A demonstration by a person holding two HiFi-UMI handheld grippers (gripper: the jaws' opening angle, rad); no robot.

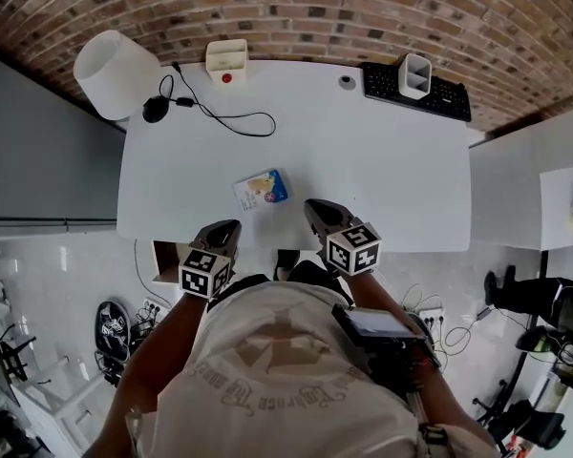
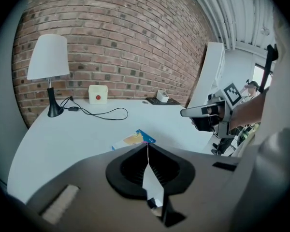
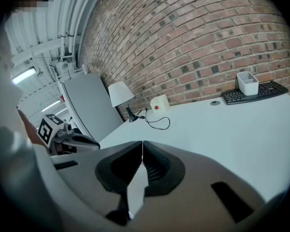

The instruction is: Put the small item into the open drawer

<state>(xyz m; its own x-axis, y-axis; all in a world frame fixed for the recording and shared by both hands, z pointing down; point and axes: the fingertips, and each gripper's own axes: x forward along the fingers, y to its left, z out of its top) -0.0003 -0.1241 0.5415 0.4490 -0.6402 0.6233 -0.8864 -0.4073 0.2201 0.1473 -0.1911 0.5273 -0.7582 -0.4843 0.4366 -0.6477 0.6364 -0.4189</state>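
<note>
Tabletop: open white surface spreads wide beyond the small packet, which lies near the front edge. Your left gripper and right gripper flank it at that edge, pointing forward and down, jaws closed, empty.
</note>
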